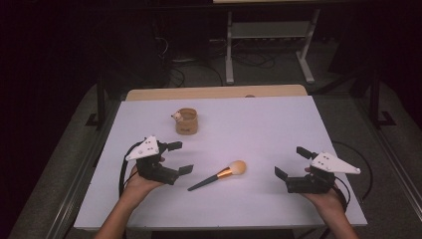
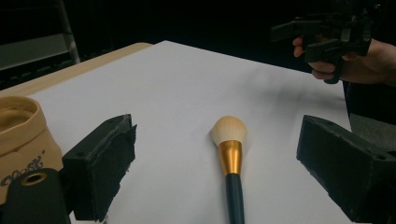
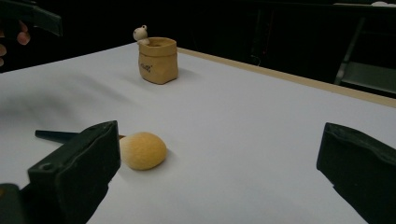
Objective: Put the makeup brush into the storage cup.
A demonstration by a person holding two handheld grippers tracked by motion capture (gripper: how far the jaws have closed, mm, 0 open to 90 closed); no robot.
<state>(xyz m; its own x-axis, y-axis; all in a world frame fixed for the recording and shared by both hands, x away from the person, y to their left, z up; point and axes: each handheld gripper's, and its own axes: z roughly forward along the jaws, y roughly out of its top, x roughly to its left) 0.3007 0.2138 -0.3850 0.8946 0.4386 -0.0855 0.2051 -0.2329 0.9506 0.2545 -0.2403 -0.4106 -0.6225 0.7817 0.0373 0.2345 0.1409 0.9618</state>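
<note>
Your makeup brush lies flat on the white tabletop, between your two grippers and nearer the near edge than the far one. Its long axis runs diagonally: the dark handle points toward the near left corner, the gold ferrule and pale round bristle head toward the far right.

Your left gripper hovers just left of the handle, jaws spread wide and holding nothing. Your right gripper sits toward the right edge, also wide open and empty.

Toward the far edge stands a tan pouch-shaped cup with a small figure on its rim. Dark lettering marks its side, too small to read.
</note>
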